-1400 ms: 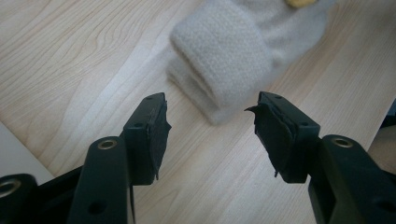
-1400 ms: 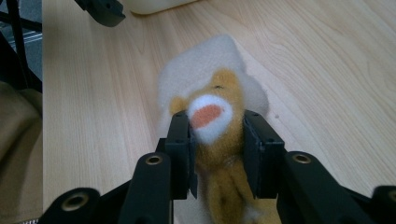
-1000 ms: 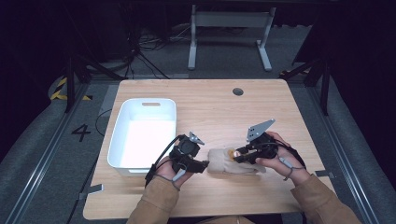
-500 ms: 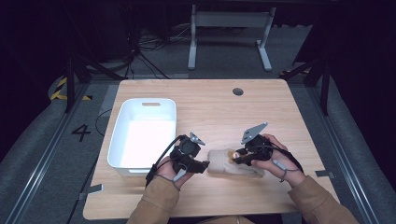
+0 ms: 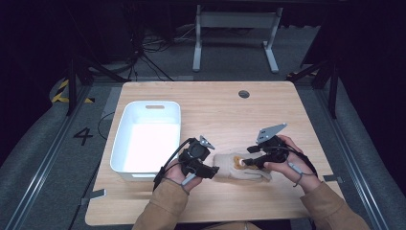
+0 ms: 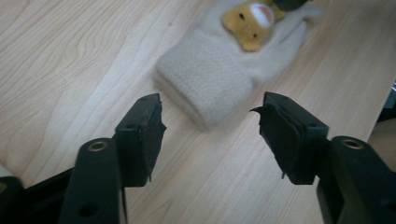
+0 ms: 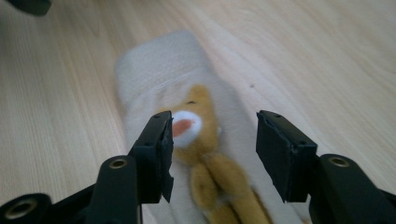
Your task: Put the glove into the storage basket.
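A beige fleece mitten lies flat near the table's front edge, with a small yellow-brown plush toy lying on top of it. My left gripper is at the mitten's left end. In the left gripper view the mitten's cuff lies just ahead of my left gripper, whose jaws have just been opening and touch nothing. My right gripper hovers over the toy from the right. In the right gripper view my right gripper straddles the toy, jaws just opened wide, pads off it.
A white plastic bin stands on the left half of the wooden table, close to my left hand. A round cable hole sits near the far edge. Dark floor and a desk frame lie beyond the table.
My right gripper has tilted slightly, and its grey plate has turned with it. Both hands have stayed at the mitten's ends.
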A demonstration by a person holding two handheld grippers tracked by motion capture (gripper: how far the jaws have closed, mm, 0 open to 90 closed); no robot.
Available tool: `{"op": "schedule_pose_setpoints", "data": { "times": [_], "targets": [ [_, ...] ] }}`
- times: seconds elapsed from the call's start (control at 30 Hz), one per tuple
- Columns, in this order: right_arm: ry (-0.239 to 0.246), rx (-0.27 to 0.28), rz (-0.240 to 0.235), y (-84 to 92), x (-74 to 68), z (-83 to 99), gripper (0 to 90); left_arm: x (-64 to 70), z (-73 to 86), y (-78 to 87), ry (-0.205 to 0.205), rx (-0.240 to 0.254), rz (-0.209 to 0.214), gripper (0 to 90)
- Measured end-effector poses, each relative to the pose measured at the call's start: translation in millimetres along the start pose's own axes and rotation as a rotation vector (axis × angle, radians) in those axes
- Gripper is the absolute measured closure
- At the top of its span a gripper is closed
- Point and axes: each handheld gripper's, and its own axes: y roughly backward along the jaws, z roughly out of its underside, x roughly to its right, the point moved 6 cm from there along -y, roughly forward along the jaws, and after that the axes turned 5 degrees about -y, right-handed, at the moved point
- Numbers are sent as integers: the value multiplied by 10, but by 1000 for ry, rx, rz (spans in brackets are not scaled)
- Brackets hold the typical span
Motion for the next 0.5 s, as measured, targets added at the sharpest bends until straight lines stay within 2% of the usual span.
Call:
{"op": "schedule_pose_setpoints", "data": {
  "times": [0.17, 0.5],
  "targets": [
    [-48, 50, 23, 163, 99, 39, 494, 10, -48, -21, -13, 14, 28, 291],
    [-122, 126, 78, 475, 286, 123, 500, 35, -122, -78, -56, 29, -8, 205]
  ]
}}
